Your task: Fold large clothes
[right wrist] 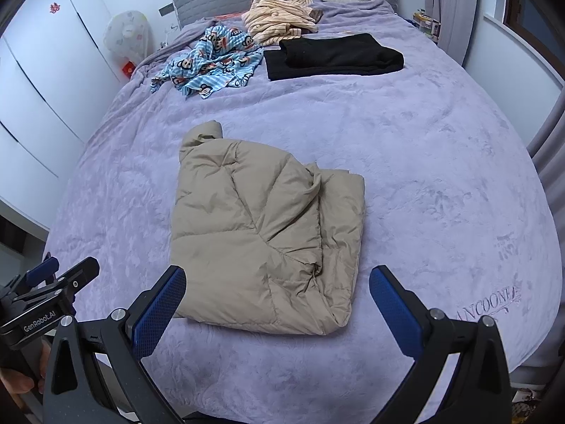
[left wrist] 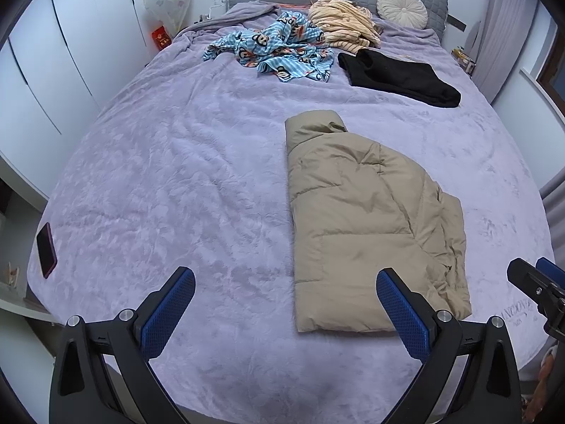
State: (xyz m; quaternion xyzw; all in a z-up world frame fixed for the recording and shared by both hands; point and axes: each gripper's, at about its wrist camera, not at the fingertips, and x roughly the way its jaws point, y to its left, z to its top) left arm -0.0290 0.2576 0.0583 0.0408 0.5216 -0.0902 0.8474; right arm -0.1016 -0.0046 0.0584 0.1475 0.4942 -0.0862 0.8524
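Observation:
A tan puffer jacket [left wrist: 367, 219] lies folded lengthwise on the purple bedspread [left wrist: 176, 176], collar toward the headboard. It also shows in the right wrist view [right wrist: 261, 233]. My left gripper [left wrist: 286, 282] is open and empty, above the bed's near edge, its right finger [left wrist: 399, 304] beside the jacket's hem. My right gripper [right wrist: 277, 282] is open and empty, hovering just short of the jacket's hem. The right gripper shows at the left view's right edge [left wrist: 536, 282], and the left gripper at the right view's left edge [right wrist: 53, 282].
Near the headboard lie a crumpled blue monkey-print garment [left wrist: 279, 49], a striped cream garment [left wrist: 346, 23] and a folded black garment [left wrist: 399, 74]. A round cushion [left wrist: 402, 7] leans on the headboard. A phone [left wrist: 46, 249] lies at the bed's left edge. White wardrobes stand left.

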